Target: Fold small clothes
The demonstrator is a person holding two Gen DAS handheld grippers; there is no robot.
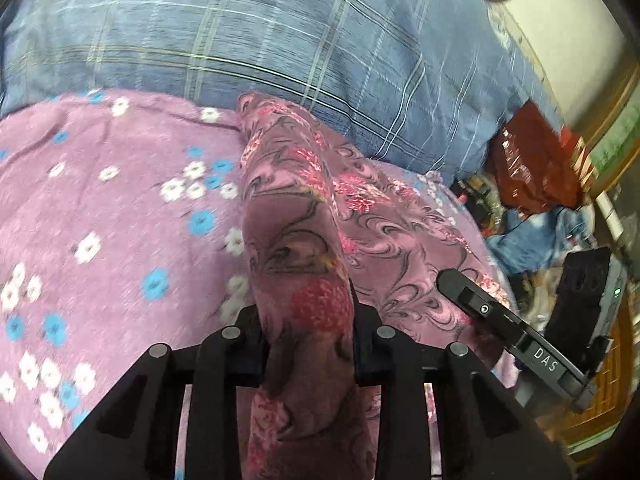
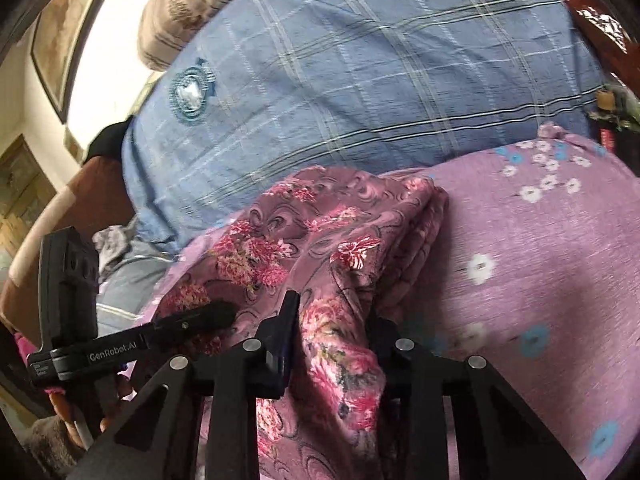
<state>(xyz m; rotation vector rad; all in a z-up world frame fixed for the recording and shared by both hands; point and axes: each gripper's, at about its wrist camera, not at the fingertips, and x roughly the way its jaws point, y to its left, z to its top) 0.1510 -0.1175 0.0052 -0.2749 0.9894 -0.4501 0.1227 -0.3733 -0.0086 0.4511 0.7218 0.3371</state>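
A mauve garment with pink flowers and dark swirls [image 1: 296, 216] lies on a lilac bedsheet with white and blue flowers [image 1: 112, 208]. My left gripper [image 1: 306, 320] is shut on a raised fold of it. The right gripper [image 1: 480, 308] shows at the right of the left wrist view, over the garment. In the right wrist view the same garment [image 2: 320, 236] is bunched, with several layers at its right edge. My right gripper [image 2: 332, 328] is shut on a fold of it. The left gripper [image 2: 192, 320] reaches in from the left, touching the cloth.
A big blue plaid pillow [image 1: 248, 36] lies behind the garment; it also shows in the right wrist view [image 2: 360, 72]. A beige striped cushion [image 2: 188, 4] sits above it. Red and blue clothes [image 1: 532, 168] are piled beside the bed at the right.
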